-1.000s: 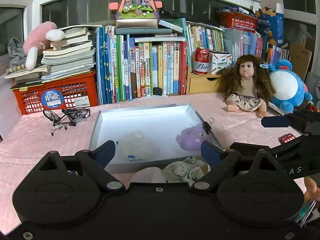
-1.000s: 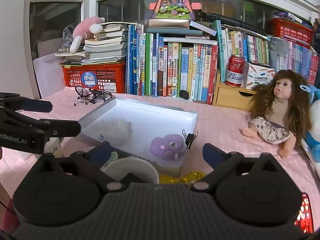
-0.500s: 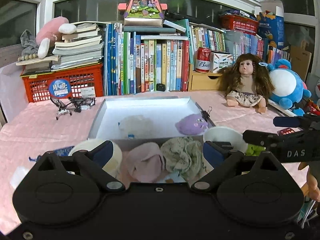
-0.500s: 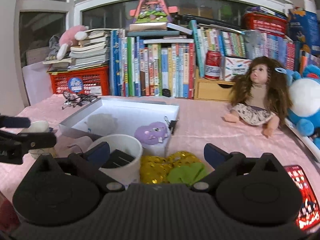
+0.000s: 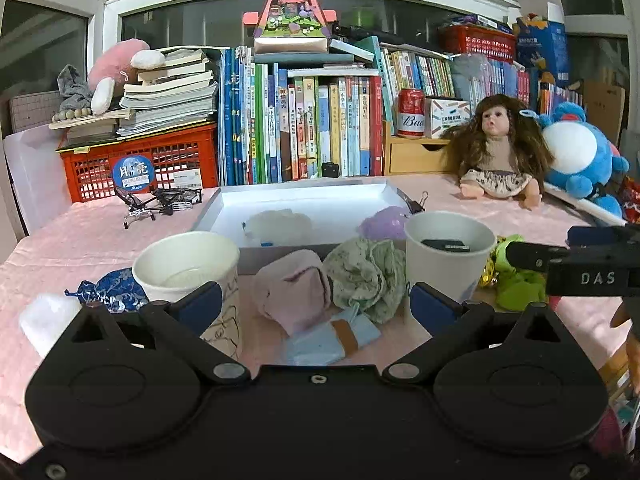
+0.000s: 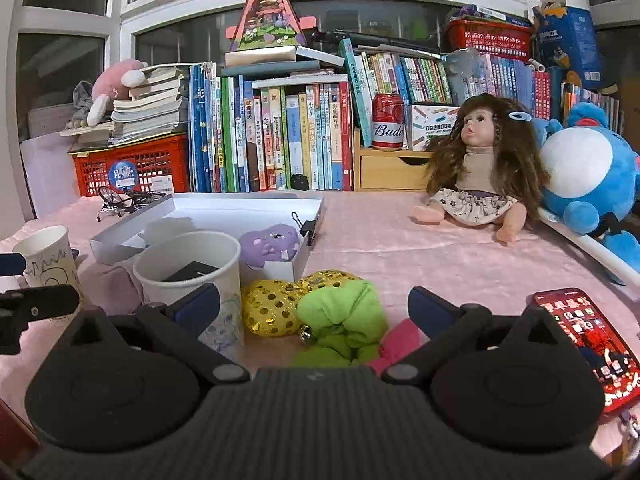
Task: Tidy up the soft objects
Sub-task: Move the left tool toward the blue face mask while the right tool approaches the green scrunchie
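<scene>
My left gripper hovers low over the pink tablecloth with its jaws opening. A pink cloth, a green floral cloth and a light blue folded piece lie between and ahead of the fingers, untouched. The white tray behind them holds a white fluffy toy and a purple plush. My right gripper stands open over a bright green cloth, next to a gold sequinned pouch and a pink cloth.
Two paper cups flank the cloths; the right one holds a black object. A phone lies at the right. A doll, a blue plush, books and a red crate line the back.
Both grippers have drawn back from the tray and sunk toward the table. The cups and cloths at the front have come into view. The left jaws stand a little wider.
</scene>
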`<state>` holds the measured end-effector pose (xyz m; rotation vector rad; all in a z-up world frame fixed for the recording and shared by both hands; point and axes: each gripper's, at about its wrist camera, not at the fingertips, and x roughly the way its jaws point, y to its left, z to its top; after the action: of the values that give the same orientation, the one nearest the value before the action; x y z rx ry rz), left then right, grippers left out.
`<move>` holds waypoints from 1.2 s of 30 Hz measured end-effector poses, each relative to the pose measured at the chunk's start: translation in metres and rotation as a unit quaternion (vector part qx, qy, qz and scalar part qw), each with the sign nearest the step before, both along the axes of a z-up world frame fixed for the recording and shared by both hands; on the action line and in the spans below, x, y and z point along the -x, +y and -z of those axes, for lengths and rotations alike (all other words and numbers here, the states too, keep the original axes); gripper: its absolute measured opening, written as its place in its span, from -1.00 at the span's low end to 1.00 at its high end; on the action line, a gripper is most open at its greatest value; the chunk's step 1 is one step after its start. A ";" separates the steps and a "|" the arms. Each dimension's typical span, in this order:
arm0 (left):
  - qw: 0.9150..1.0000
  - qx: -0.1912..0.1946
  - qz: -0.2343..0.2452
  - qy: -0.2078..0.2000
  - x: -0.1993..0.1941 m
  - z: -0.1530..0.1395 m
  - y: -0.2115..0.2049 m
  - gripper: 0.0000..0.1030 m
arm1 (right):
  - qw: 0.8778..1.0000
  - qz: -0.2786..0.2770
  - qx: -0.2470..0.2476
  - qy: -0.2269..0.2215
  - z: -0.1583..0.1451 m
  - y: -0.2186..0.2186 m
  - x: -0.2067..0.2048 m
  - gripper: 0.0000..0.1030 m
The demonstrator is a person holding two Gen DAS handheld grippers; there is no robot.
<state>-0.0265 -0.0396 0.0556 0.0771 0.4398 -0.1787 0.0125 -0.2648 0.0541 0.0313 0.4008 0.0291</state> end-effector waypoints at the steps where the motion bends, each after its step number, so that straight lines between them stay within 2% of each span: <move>1: 1.000 -0.002 -0.002 0.001 0.000 0.003 -0.001 0.95 | 1.000 0.003 0.002 0.000 0.001 -0.001 0.001 1.00; 4: 1.000 0.001 -0.008 0.012 -0.001 0.011 -0.003 0.95 | 1.000 0.014 0.006 0.004 0.006 -0.003 0.002 1.00; 10: 0.998 0.031 -0.025 0.043 -0.011 0.029 -0.004 0.95 | 0.999 0.036 0.022 0.016 0.019 -0.007 0.001 1.00; 17: 0.995 0.062 -0.056 0.060 -0.026 0.046 -0.007 0.94 | 0.998 0.053 0.038 0.021 0.030 -0.009 -0.002 1.00; 25: 0.991 0.069 -0.083 0.076 -0.042 0.059 -0.007 0.87 | 0.997 0.052 0.041 0.037 0.039 -0.009 -0.010 1.00; 36: 0.992 0.056 -0.085 0.080 -0.052 0.064 -0.012 0.75 | 0.996 0.044 0.049 0.052 0.045 -0.003 -0.017 0.94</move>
<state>0.0256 -0.0520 -0.0088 -0.0855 0.5934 -0.0414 0.0291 -0.2679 0.0091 -0.0469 0.5048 -0.0793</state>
